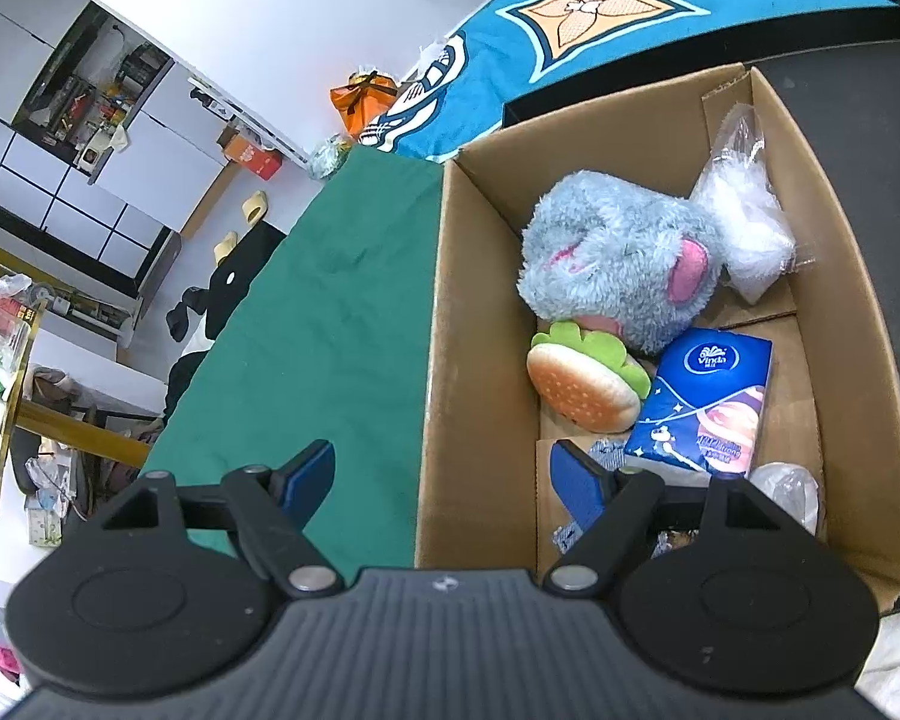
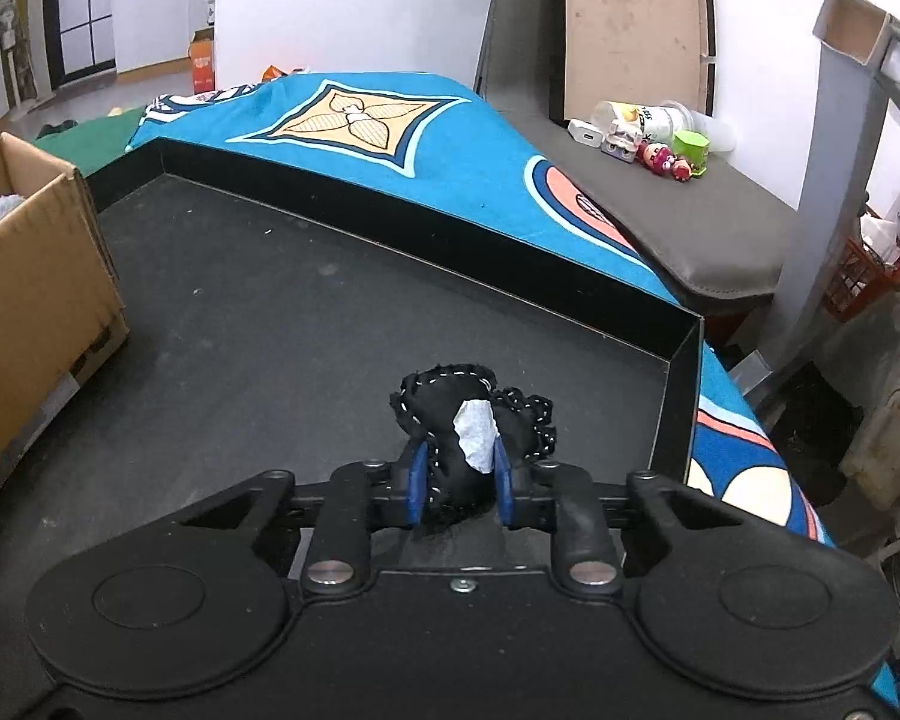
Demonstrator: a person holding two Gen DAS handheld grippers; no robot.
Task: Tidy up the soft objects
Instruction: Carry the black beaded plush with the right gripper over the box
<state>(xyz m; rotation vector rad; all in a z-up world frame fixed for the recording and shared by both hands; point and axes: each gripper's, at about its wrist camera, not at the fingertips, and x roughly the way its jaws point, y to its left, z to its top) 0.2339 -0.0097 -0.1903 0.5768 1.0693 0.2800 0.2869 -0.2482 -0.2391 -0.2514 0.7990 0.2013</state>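
Note:
In the left wrist view a cardboard box [image 1: 480, 324] holds a grey plush mouse [image 1: 618, 258], a plush burger [image 1: 582, 384], a blue tissue pack [image 1: 708, 402] and a clear plastic bag [image 1: 744, 222]. My left gripper [image 1: 444, 480] is open and empty, straddling the box's near left wall. In the right wrist view my right gripper [image 2: 459, 480] is shut on a black stitched soft toy with a white tag [image 2: 468, 420], held just above the black tray [image 2: 270, 312]. The box [image 2: 36, 276] stands at the tray's left.
A blue patterned cloth [image 2: 450, 162] lies beyond the tray's raised rim. A green cloth [image 1: 318, 312] covers the surface left of the box. Small toys and cups [image 2: 654, 138] sit on a grey bench at the back right. An orange basket [image 2: 870, 276] is at the right.

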